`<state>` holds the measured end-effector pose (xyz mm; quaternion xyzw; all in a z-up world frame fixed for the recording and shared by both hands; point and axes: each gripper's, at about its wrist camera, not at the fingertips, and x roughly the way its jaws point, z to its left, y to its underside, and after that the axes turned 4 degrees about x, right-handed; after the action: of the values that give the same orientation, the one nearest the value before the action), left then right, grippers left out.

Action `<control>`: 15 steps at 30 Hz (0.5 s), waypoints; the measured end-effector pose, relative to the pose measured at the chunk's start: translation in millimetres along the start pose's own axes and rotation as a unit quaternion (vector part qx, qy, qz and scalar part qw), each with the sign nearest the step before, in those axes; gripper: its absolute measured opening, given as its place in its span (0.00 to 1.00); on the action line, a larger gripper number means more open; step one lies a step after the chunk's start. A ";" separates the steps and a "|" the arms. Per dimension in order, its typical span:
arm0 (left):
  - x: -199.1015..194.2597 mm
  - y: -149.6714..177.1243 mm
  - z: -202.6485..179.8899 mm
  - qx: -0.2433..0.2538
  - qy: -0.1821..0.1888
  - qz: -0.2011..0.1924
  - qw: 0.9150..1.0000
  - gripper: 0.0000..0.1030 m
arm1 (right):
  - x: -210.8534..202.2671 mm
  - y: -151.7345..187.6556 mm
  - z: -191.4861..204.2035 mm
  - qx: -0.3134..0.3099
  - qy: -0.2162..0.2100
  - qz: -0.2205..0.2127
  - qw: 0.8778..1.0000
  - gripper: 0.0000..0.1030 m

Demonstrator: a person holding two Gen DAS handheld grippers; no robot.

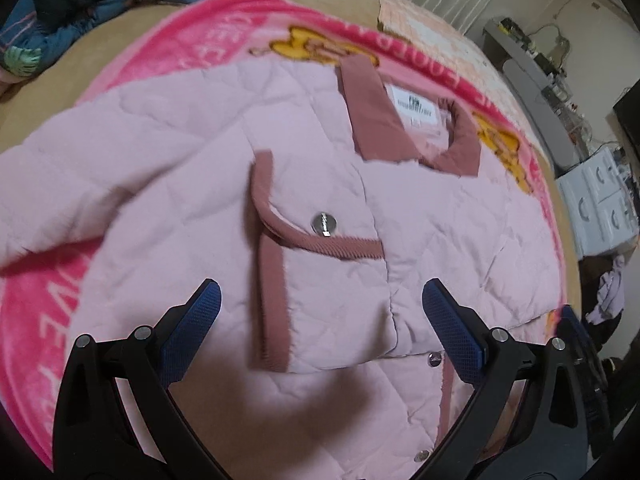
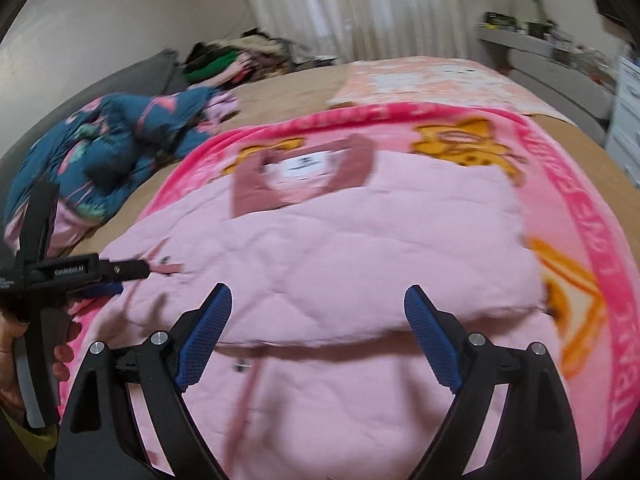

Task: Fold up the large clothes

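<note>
Pink quilted jacket (image 1: 440,216) lying front-up on pink blanket (image 2: 572,184), sleeve folded across chest below collar (image 1: 376,108). Left tool (image 1: 320,320) and right tool (image 2: 318,320) both hovering wide, holding nothing. Advice: grip hem edges evenly, fold toward collar.

A bright pink blanket (image 2: 568,216) with orange cartoon figures and pale lettering covers the near part of a tan bed (image 2: 280,92). A peach patterned cloth (image 2: 432,80) lies at the far right. A dark blue printed quilt (image 2: 108,148) is bunched at the left, with a heap of clothes (image 2: 240,60) beyond it. White curtains (image 2: 360,8) hang behind. A white drawer unit (image 1: 600,208) stands at the right.
</note>
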<state>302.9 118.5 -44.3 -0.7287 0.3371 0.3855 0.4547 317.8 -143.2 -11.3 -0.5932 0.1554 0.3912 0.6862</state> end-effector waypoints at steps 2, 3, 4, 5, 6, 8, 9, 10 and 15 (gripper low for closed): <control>7.7 2.5 -4.2 0.004 -0.003 0.006 1.000 0.92 | -6.6 3.2 -17.2 0.014 0.014 -0.007 1.000 0.85; 12.2 4.3 -6.4 0.006 -0.003 0.010 1.000 0.91 | -8.6 3.6 -24.4 0.021 0.018 -0.011 1.000 0.85; 15.0 5.4 -7.8 0.007 -0.004 0.012 1.000 0.90 | -11.8 4.4 -32.9 0.031 0.026 -0.016 0.999 0.85; 17.9 6.3 -9.4 0.011 -0.009 0.012 1.000 0.85 | -14.2 4.5 -39.5 0.040 0.032 -0.022 0.998 0.85; 19.5 7.5 -10.9 0.017 -0.017 0.009 1.000 0.75 | -16.3 4.1 -46.4 0.051 0.036 -0.028 0.998 0.85; 22.3 8.8 -11.8 0.027 -0.027 0.008 0.999 0.72 | -17.8 2.7 -59.9 0.073 0.041 -0.035 0.996 0.85; 22.2 9.1 -11.4 0.030 -0.025 0.006 0.999 0.66 | -18.1 1.5 -67.0 0.082 0.041 -0.035 0.995 0.85; 20.3 9.6 -11.0 0.034 -0.021 0.001 0.999 0.60 | -18.4 1.3 -72.9 0.090 0.044 -0.036 0.994 0.85; -5.8 1.2 -15.4 0.069 -0.036 -0.067 0.995 0.04 | -15.9 -6.2 -91.6 0.129 0.052 -0.032 0.990 0.85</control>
<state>303.1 104.6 -35.2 -0.7022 0.2965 0.3555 0.5409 335.0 -234.4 -18.9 -0.5241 0.2203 0.3146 0.7601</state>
